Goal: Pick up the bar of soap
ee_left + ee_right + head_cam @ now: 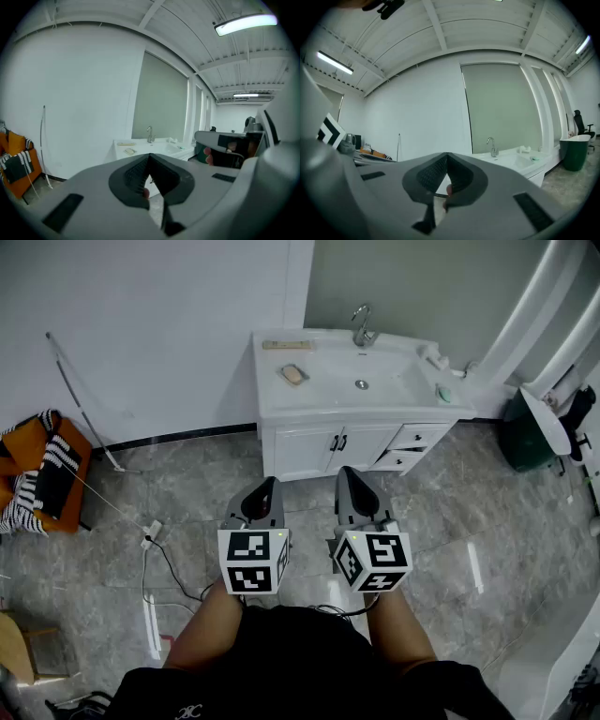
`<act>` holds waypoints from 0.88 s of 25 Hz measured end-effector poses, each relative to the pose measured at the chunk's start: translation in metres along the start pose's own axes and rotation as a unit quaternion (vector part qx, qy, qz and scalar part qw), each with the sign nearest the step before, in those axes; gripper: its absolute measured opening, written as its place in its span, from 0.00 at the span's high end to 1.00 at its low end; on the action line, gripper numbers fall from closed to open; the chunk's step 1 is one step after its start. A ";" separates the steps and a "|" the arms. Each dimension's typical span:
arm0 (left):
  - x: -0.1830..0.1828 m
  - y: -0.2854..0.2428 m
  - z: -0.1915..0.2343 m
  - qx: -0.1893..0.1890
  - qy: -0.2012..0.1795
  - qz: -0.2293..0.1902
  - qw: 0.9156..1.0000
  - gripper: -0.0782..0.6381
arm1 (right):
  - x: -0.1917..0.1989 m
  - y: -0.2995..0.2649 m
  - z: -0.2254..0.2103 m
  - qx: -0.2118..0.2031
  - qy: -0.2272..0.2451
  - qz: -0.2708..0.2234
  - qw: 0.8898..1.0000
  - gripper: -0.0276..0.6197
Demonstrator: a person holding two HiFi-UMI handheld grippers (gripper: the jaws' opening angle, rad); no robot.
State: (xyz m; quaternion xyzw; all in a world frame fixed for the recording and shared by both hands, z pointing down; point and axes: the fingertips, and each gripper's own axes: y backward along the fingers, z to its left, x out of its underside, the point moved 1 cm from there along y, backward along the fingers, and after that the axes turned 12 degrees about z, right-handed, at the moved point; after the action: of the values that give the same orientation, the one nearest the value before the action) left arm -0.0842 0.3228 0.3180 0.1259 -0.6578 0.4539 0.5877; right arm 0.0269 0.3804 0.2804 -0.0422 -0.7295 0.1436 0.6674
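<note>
The bar of soap (pixel 293 374) is tan and lies on a small dish on the white vanity counter (pixel 272 395), left of the basin (pixel 364 382). In the left gripper view the soap (pixel 130 151) shows small and far ahead. Both grippers hang side by side in front of the person's waist, over the floor and well short of the vanity. My left gripper (pixel 267 487) has its jaws shut with nothing in them, tips meeting (pixel 149 157). The right gripper (pixel 350 476) is also shut and empty (pixel 446 157). Its view shows the faucet (pixel 491 146), not the soap.
A faucet (pixel 361 326) stands behind the basin, a flat wooden piece (pixel 288 345) lies at the counter's back, and a teal item (pixel 444 394) at its right. An orange seat with striped cloth (pixel 39 472) is at left, a cable (pixel 161 554) on the floor, a dark green bin (pixel 518 434) at right.
</note>
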 end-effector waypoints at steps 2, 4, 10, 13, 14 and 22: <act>0.001 -0.001 -0.001 -0.001 -0.002 0.000 1.000 0.89 | 0.003 -0.001 -0.001 -0.001 0.001 0.001 1.000 0.95; 0.001 -0.002 -0.001 -0.003 -0.002 0.001 1.000 0.89 | 0.005 -0.001 -0.001 -0.003 -0.001 0.002 1.000 0.95; 0.004 -0.005 0.003 -0.008 -0.002 0.008 1.000 0.89 | 0.010 -0.007 0.000 -0.013 -0.006 0.009 1.000 0.95; 0.008 -0.006 0.005 -0.010 -0.003 0.013 1.000 0.89 | 0.012 -0.008 0.005 -0.011 0.009 0.014 1.000 0.95; 0.009 -0.005 0.006 -0.011 -0.003 0.014 1.000 0.89 | 0.013 -0.009 0.008 -0.012 0.012 0.014 1.000 0.95; 0.012 0.000 0.019 -0.020 -0.004 0.011 1.000 0.89 | 0.016 -0.016 0.021 -0.013 0.025 0.015 0.999 0.95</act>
State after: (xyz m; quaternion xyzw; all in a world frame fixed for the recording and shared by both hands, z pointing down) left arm -0.0997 0.3130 0.3303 0.1082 -0.6706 0.4466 0.5824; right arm 0.0068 0.3663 0.2983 -0.0650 -0.7137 0.1431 0.6826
